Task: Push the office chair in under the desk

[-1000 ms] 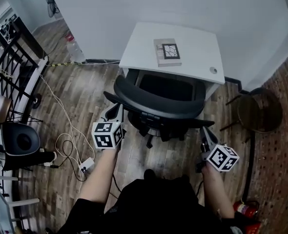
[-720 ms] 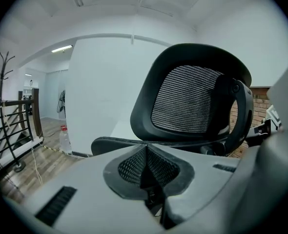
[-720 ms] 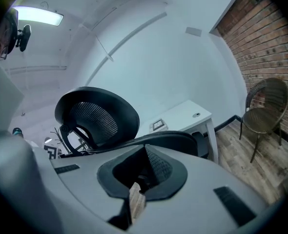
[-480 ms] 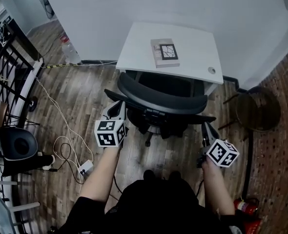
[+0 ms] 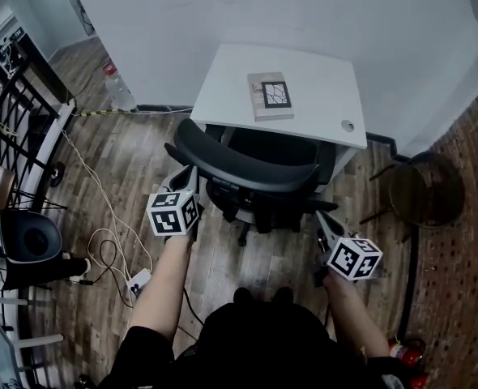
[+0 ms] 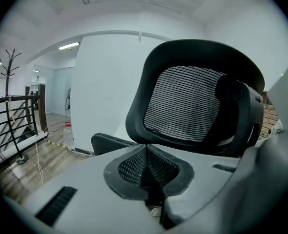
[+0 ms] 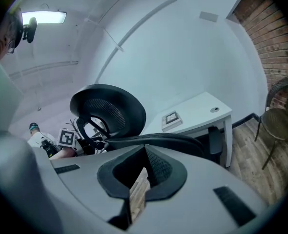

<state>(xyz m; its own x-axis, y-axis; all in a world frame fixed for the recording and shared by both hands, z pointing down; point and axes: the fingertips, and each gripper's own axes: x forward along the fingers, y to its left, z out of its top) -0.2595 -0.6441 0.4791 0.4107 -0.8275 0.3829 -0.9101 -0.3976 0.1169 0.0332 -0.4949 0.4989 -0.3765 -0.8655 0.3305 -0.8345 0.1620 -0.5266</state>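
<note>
Chair: the office chair (image 5: 251, 168) stands at 12 o'clock from the person; its seat is partly in under the desk (image 5: 312, 79), and its curved backrest faces the person
Desk: white surface against the wall; a flat book-like thing (image 5: 270, 96) lies on it, toward 11 o'clock of the middle
Handling: I judge the chair heavy but free-rolling on the wooden floor; the frame looks stiff, while the mesh back (image 6: 195, 106) would give under a point load; it likely swivels on its base, so an uneven shove would turn it rather than roll it
Where to press: the hard rim of the backrest or the two armrests, both sides at once
Left tool (image 5: 190, 175): jaws drawn together with nothing between them; its tip is just beside the chair's left armrest, at 9 o'clock of the chair; I cannot tell whether it touches
Right tool (image 5: 320, 217): jaws likewise closed and empty; close to the right armrest, at 4 o'clock of the chair; contact unclear
Arms: both reach forward and slightly outward, the left further ahead than the right; the tools point toward the desk
Nearby: a loose cable (image 5: 101, 237) on the floor at 8 o'clock, well apart from the chair
</note>
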